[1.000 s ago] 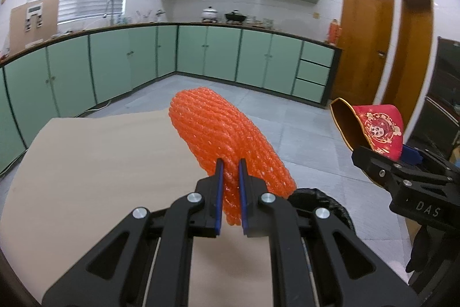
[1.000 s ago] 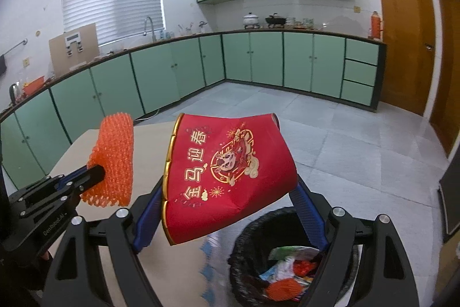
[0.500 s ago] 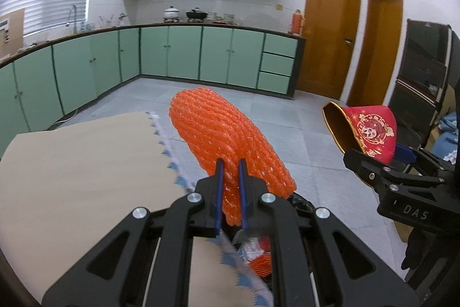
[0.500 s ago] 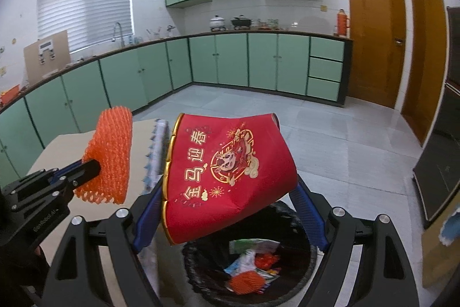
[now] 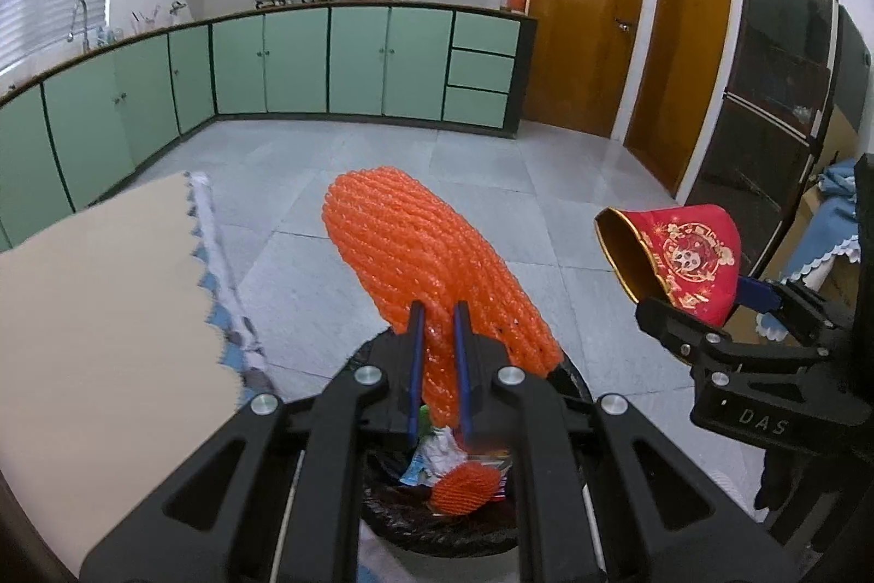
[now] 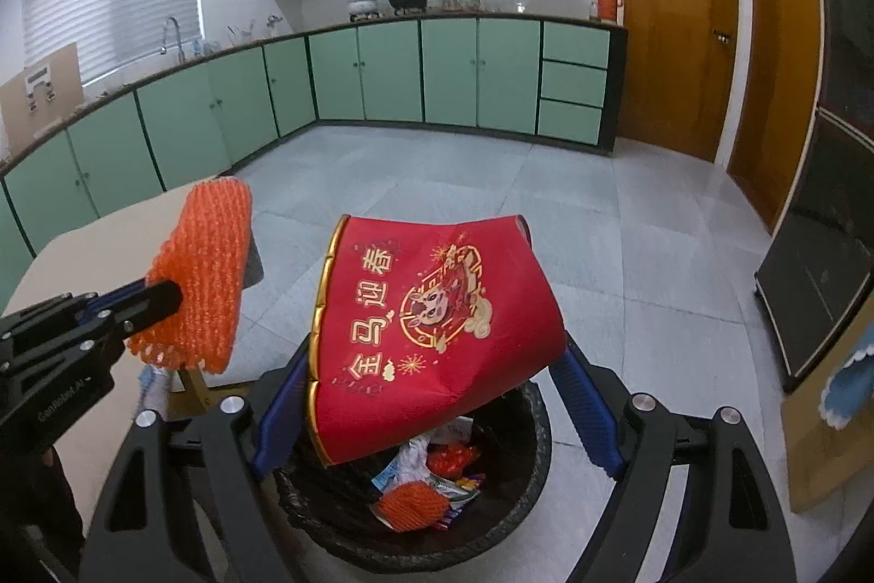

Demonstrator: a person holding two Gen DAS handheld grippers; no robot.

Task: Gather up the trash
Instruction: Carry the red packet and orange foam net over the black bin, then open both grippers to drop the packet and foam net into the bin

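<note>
A: Both grippers drifted off the table (image 5: 98,321) since a second ago; the bin (image 6: 524,523) now sits under them.
B: Grip states?
A: left gripper (image 5: 437,342) pinched tight on the orange foam net (image 5: 420,255); right gripper (image 6: 431,397) spread wide, clamping the red paper box (image 6: 437,326).
B: Anything hidden?
A: Left view: fingers cover most of the bin, rim cut off. Right view shows the liner, wrappers, another foam net (image 6: 409,506) inside. Box lettering reads only there.

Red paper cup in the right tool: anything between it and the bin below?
Nothing. In the right wrist view the red paper cup hangs over the open trash bin, with only air down to the trash inside.
</note>
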